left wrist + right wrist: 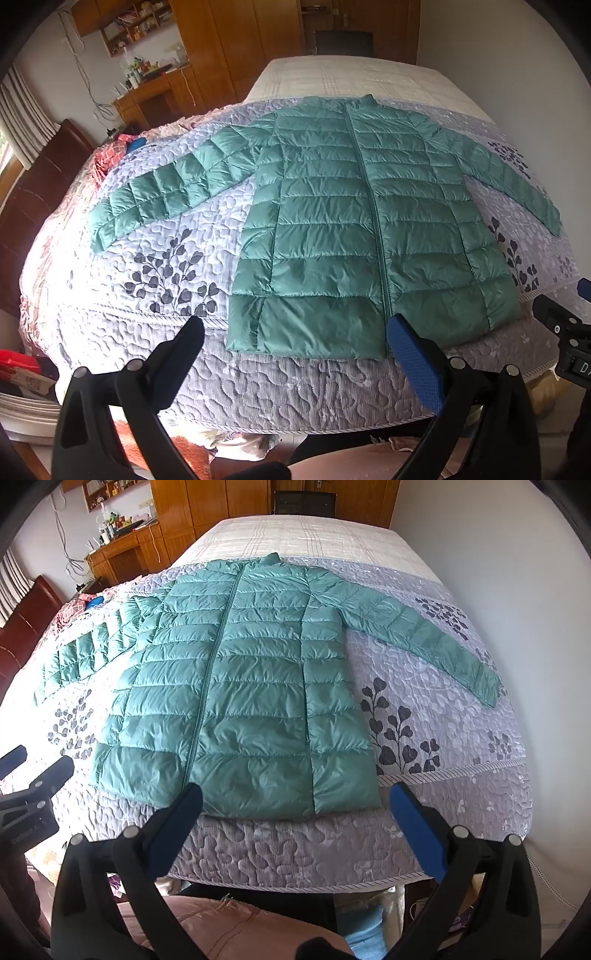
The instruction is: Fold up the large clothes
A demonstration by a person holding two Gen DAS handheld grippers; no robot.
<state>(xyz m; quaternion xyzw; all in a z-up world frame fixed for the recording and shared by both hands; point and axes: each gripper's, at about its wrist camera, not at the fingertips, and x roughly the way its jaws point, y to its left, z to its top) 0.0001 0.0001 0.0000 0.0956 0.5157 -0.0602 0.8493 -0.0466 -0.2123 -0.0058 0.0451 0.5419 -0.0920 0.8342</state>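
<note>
- The green padded jacket (236,686) lies flat and zipped on the bed (443,775), sleeves spread, hem nearest the camera.
- No fold shows yet; this looks like the start.
- The left claw (295,354) and right claw (295,823) hover wide open, empty.
- Next likely needs gripping a sleeve or side edge.

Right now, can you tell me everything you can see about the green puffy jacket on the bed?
The green puffy jacket is shiny teal, quilted in puffy rows, with a short stand-up collar. It lies flat and face up on the flowery quilt, zipped shut down the middle. Both sleeves stretch out sideways, and its hem sits near the bed's front edge. Nothing is folded yet. No gripper touches it.
</note>
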